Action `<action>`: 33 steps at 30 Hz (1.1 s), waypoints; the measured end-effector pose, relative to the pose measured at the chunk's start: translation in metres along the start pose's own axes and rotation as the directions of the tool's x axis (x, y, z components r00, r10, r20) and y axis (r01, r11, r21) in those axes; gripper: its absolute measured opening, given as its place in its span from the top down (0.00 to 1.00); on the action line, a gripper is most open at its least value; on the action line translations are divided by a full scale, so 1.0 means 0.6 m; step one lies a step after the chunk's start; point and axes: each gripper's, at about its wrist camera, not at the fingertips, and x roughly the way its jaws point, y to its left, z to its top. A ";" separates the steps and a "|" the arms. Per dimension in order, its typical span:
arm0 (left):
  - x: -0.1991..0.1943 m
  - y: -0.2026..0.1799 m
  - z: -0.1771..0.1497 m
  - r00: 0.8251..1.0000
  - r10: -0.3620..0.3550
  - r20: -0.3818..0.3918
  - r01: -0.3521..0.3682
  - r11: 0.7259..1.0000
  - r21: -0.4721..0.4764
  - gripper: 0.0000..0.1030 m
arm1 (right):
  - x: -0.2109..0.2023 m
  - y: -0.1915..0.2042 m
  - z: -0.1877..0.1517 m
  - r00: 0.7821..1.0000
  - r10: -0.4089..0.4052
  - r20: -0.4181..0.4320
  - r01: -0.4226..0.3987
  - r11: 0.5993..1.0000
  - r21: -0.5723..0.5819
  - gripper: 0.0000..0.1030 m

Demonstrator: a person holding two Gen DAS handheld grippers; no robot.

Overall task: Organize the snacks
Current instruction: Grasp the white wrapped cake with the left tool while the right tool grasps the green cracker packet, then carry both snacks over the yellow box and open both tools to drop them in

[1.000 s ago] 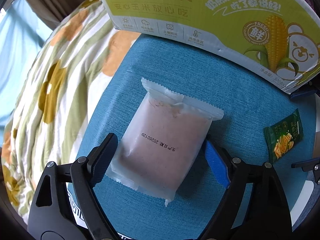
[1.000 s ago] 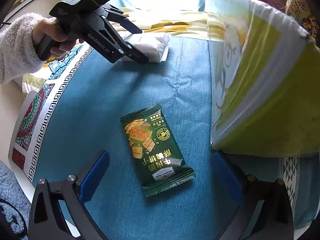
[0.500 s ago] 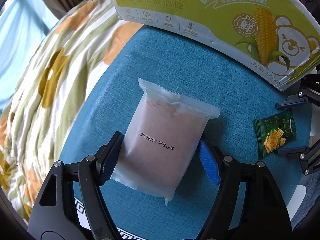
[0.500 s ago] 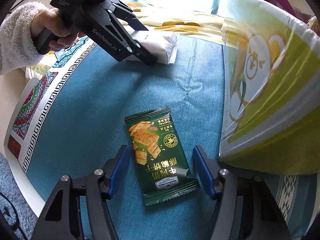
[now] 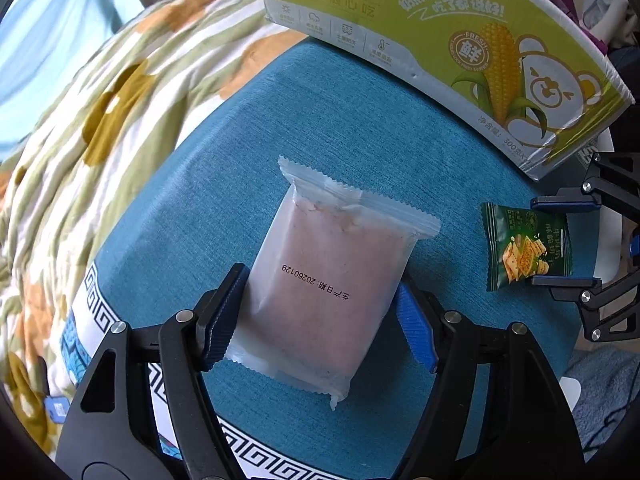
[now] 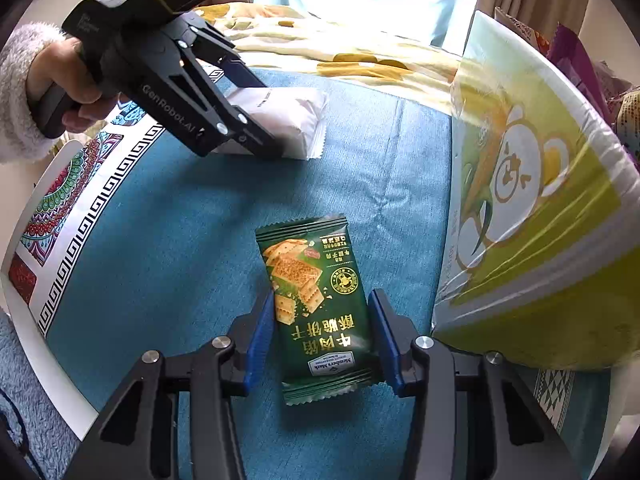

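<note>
The surface point(image 5: 360, 128) wears a matt, woven teal cloth, and the quilt point(image 5: 100, 92) beside it is soft printed fabric. The pale packet point(image 5: 332, 280) is frosted, semi-clear plastic film, while the green biscuit packet point(image 6: 320, 304) is glossy foil-like film. The corn box point(image 5: 460, 48) is printed cardboard under shiny wrap, and the person's sleeve point(image 6: 16, 92) is fluffy fleece.

The cloth point(image 6: 168, 240) is teal with a white border of black key pattern. The biscuit packet point(image 6: 320, 304) is dark green with gold lettering. The frosted pouch point(image 5: 332, 280) shows pinkish filling. The box point(image 5: 460, 52) is yellow-green with a corn cob and white bear. The bedspread point(image 5: 100, 120) is cream with ochre flowers.
</note>
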 end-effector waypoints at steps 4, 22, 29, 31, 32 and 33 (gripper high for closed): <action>-0.045 0.005 -0.014 1.000 0.005 0.030 -0.003 0.998 -0.060 0.34 | -0.024 0.000 0.010 0.999 -0.021 0.026 0.020 0.999 0.027 0.58; -0.323 -0.060 0.095 0.949 0.108 0.296 -0.031 0.967 -0.252 0.34 | -0.282 -0.093 0.091 0.971 -0.100 0.216 0.020 0.939 0.344 0.58; -0.328 -0.181 0.203 0.929 0.095 0.358 0.009 0.960 -0.278 0.34 | -0.346 -0.223 0.064 0.953 -0.142 0.269 0.020 0.911 0.412 0.58; -0.317 -0.216 0.241 0.927 0.090 0.365 0.018 0.959 -0.283 0.34 | -0.362 -0.266 0.056 0.949 -0.142 0.283 0.015 0.913 0.408 0.58; -0.311 -0.233 0.259 0.926 0.092 0.365 0.018 0.958 -0.285 0.34 | -0.369 -0.286 0.051 0.946 -0.143 0.292 0.013 0.915 0.404 0.58; -0.303 -0.251 0.277 0.926 0.093 0.365 0.017 0.958 -0.288 0.34 | -0.377 -0.308 0.048 0.942 -0.145 0.301 0.014 0.916 0.400 0.58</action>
